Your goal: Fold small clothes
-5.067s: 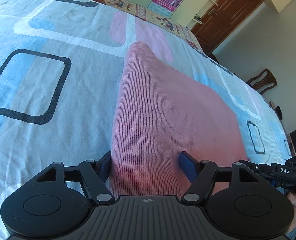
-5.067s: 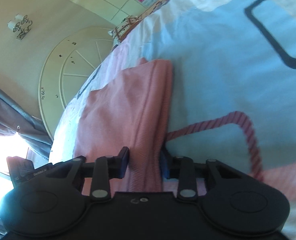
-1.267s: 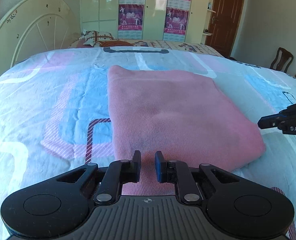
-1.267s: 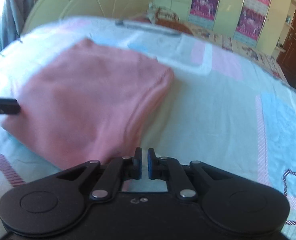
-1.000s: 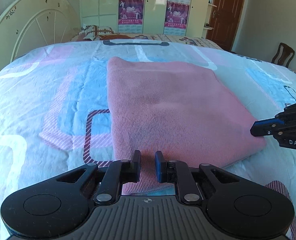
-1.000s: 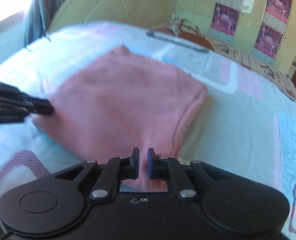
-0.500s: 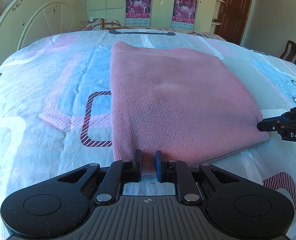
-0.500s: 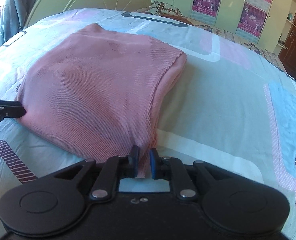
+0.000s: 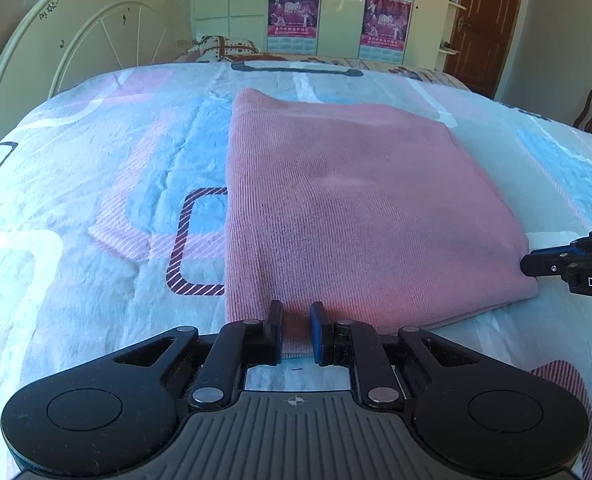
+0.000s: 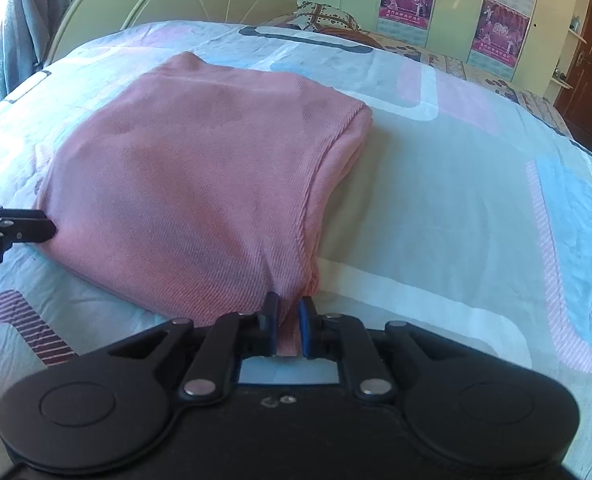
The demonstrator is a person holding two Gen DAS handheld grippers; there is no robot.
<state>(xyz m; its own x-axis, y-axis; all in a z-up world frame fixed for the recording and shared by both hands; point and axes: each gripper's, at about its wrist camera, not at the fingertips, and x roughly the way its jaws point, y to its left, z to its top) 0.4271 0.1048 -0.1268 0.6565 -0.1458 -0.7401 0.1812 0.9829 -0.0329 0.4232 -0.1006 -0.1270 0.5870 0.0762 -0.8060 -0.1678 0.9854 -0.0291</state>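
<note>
Your pink garment [image 9: 348, 208] lies folded into a rough rectangle on the bed sheet [image 9: 96, 184], a fine ribbed knit whose rows run lengthwise; the far corner bunches into a small peak, and along the right side the layers show as stacked, rounded edges. The sheet beneath is thin and crinkled, printed with pale blue and pink blocks and rounded outlines, some striped in dark red. Your left gripper [image 9: 296, 328] has its jaws drawn nearly together, pinching the near hem close to the left corner. Your right gripper [image 10: 287, 326] grips the near right corner, its jaws having just been closing, with a narrow fold of knit squeezed between the blue pads. Behind the bed curves a cream headboard [image 9: 92, 36] with thin spokes.
</note>
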